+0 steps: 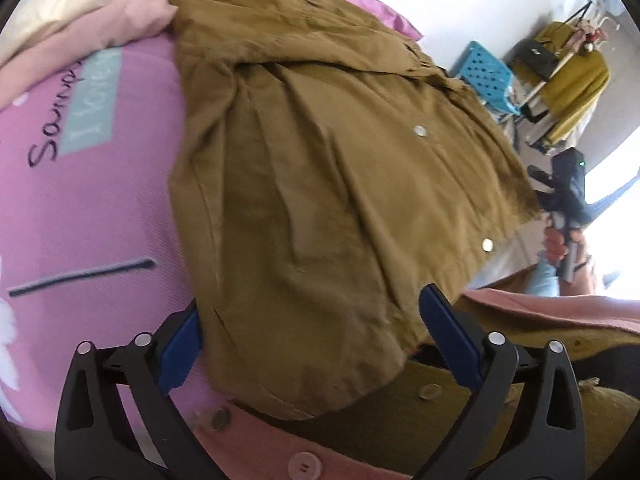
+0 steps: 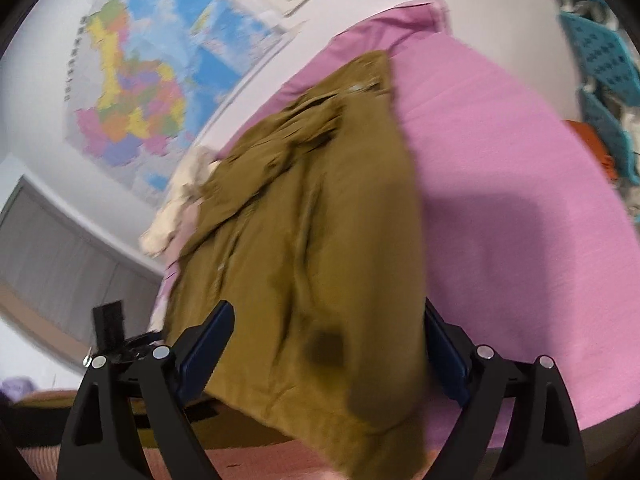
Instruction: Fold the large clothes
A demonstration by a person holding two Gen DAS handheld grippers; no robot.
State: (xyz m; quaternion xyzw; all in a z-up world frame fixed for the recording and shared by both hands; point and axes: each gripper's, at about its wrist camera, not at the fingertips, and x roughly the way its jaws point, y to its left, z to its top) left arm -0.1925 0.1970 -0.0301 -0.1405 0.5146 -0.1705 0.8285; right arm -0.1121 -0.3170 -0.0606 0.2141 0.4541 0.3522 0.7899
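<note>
While both wrist cameras look down at the bed, I've got the olive-brown button-front cotton jacket (image 1: 320, 184) spread in a loose fold across the pink bed sheet (image 1: 100, 216), its collar end toward the far side and its near hem hanging over the bed's edge toward me. Left claw (image 1: 312, 344) is wide open, blue pads standing either side of the jacket's near hem; the cloth runs between them and covers the tip of the left-hand pad, but nothing is pinched. Right claw (image 2: 328, 344) is wide open too, the blurred jacket (image 2: 312, 220) draped between its fingers with no squeeze on it that I can see. From the left camera I can pick out the right claw (image 1: 568, 192) and the hand (image 1: 558, 246) gripping it, just off the jacket's right edge. Two pale buttons (image 1: 419, 131) show on the jacket front. Below the hem, a dusty-pink buttoned garment (image 1: 280, 456) and a darker olive garment (image 1: 400, 412) lie at the bed's edge. Cream and pink folded bedding (image 1: 100, 12) sits at the far left; a colourful wall map (image 2: 140, 80) hangs behind the bed.
</note>
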